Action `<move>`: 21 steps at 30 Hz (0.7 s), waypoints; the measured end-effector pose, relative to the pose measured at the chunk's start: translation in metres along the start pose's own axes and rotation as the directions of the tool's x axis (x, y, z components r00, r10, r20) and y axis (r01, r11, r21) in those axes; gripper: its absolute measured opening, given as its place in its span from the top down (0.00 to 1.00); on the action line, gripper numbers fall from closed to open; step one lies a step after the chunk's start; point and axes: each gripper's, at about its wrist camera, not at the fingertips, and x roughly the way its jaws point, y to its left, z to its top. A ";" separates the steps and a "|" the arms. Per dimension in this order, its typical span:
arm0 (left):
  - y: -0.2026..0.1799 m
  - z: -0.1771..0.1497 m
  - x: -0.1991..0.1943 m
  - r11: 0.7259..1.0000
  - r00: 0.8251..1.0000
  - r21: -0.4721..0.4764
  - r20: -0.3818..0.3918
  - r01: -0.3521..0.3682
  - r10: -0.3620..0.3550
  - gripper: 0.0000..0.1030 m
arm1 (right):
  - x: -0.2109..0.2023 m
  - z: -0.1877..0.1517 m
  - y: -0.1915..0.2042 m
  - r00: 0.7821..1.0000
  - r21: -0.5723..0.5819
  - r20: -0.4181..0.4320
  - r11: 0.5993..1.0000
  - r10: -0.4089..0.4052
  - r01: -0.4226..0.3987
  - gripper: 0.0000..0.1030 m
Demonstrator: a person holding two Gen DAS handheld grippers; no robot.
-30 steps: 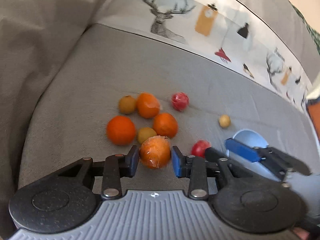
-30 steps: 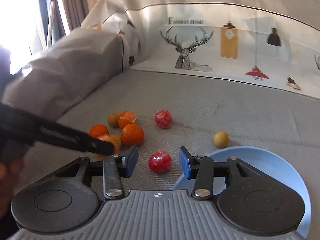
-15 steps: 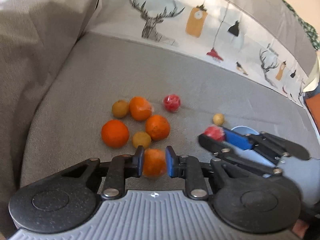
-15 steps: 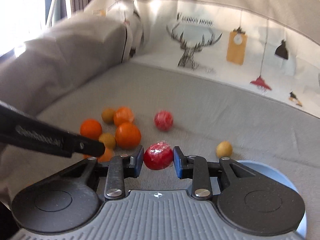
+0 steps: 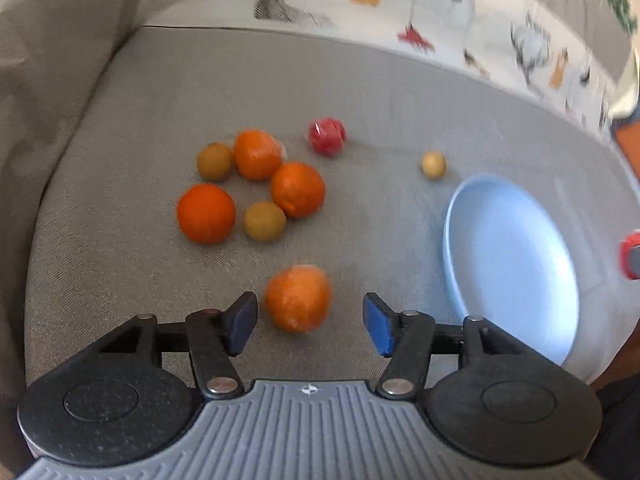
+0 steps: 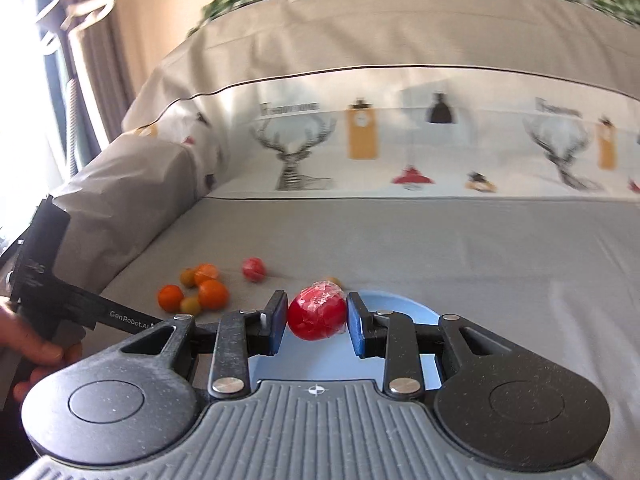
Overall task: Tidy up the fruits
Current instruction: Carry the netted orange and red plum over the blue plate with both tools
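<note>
**Red fruit held above the plate's near rim; orange lying free between the left claw's pads**

Right claw (image 6: 317, 322): pinching a wrapped red fruit (image 6: 317, 317), both pads pressed on its sides. The fruit hangs in line with the claw's axis, directly over the near rim of the blue plate (image 6: 404, 303), which lies on the grey sofa seat (image 6: 460, 248). The plate sits below and just ahead of the fruit, so the coming move is judged to be a short lowering and release rather than any sideways travel. This claw is plainly the nearer to the plate.

Left claw (image 5: 310, 322): spread, its jaws having just been opening. An orange (image 5: 298, 298) lies between the pads but nearer the left one; neither pad presses on it. It appears blurred, so whether it rests still on the seat cannot be told. In this view the plate (image 5: 516, 264) lies to the right of the orange, near the seat's front edge, and is empty.

Farther back, mid-seat: a cluster of three oranges (image 5: 206, 213) and two small yellow-green fruits (image 5: 265, 220), touching or nearly so. Beyond them a second red fruit (image 5: 327, 136) and one small yellow fruit (image 5: 433, 164) lie apart, towards the patterned back cushion (image 6: 400, 140).
</note>
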 end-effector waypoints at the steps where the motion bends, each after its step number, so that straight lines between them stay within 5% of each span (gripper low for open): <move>1: -0.004 0.000 0.002 1.000 1.000 0.016 -0.001 -0.021 0.021 0.48 | -0.006 -0.007 -0.008 1.000 0.024 -0.001 1.000 -0.012 0.012 0.68; 3: -0.007 0.000 0.004 0.998 0.999 0.025 0.002 -0.050 0.050 0.60 | -0.011 -0.019 -0.023 1.000 0.085 -0.016 0.996 -0.024 0.025 0.68; 8: -0.014 -0.002 -0.002 0.997 0.998 0.054 0.041 -0.054 0.052 0.61 | -0.007 -0.037 -0.033 0.997 0.104 -0.058 0.993 -0.055 0.061 0.68; 11: -0.019 -0.008 -0.020 0.996 0.991 0.076 0.127 -0.051 0.041 0.61 | -0.005 -0.040 -0.035 0.995 0.091 -0.071 0.993 -0.073 0.079 0.68; 16: -0.033 -0.027 -0.059 0.996 0.951 0.075 0.307 -0.043 0.018 0.61 | -0.005 -0.040 -0.033 0.996 0.084 -0.058 0.993 -0.074 0.078 0.68; 21: -0.067 -0.043 -0.075 0.995 0.923 0.093 0.381 0.022 -0.056 0.61 | -0.004 -0.040 -0.027 0.995 0.060 -0.045 0.994 -0.085 0.087 0.68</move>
